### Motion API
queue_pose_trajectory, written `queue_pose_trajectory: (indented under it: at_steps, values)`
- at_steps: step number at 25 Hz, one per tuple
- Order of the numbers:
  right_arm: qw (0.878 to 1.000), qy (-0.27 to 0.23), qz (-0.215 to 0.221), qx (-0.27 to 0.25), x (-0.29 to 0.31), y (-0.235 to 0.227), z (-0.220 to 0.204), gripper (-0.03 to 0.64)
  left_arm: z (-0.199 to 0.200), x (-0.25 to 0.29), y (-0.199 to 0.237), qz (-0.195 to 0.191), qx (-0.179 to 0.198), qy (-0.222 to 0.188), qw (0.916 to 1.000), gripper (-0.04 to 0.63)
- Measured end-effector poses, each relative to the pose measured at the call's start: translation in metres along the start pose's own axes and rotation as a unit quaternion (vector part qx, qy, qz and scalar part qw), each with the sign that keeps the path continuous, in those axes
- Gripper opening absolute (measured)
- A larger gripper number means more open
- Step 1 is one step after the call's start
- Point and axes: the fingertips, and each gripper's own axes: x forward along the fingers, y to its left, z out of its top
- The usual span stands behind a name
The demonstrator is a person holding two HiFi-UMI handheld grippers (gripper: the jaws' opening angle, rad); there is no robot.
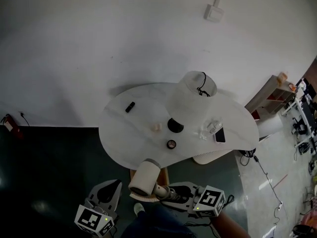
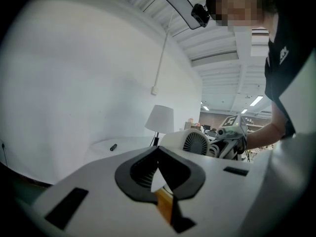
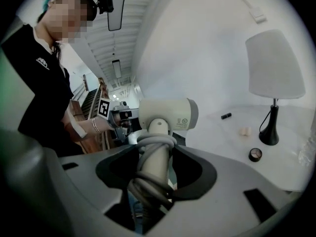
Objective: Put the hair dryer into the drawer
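the right gripper [image 3: 154,154] pinches the dryer [image 3: 165,113] by its cord-wrapped handle, just off the table's [image 1: 131,130] near edge. left gripper [image 2: 158,149] is pressed together, empty. the dryer looks rigid, smooth, top-heavy; the handle seems the best hold.

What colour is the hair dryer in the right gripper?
The hair dryer is cream white with a grey end band; clearest in the right gripper view.

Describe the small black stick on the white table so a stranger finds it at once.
Find the white table against the wall, the white-shaded lamp on it. Left of the lamp in the head view, near the wall-side edge, lies the short black stick. It lies alone; the other items cluster by the lamp's base.
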Motion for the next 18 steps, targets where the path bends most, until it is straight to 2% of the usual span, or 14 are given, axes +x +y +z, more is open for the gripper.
queue_pose_trajectory:
  at_steps: [4, 8, 12, 18]
  values:
    - [0.999, 0.047, 0.016, -0.001, 0.007, -0.001, -0.021, 0.229, -0.011, -0.003, 0.005, 0.008, -0.008, 0.009, 0.9999, 0.015]
    - [0.995, 0.088, 0.042, -0.027, 0.015, -0.006, -0.042, 0.229, -0.028, 0.001, 0.015, 0.032, 0.008, 0.023, 0.9992, 0.015]
    - [0.986, 0.139, 0.077, -0.055, 0.022, -0.007, -0.063, 0.229, -0.041, 0.007, 0.018, 0.050, 0.008, 0.036, 0.9981, 0.016]
    - [0.971, 0.198, 0.120, -0.059, 0.026, -0.012, -0.088, 0.229, -0.050, 0.029, 0.010, 0.043, 0.014, 0.048, 0.9978, 0.016]
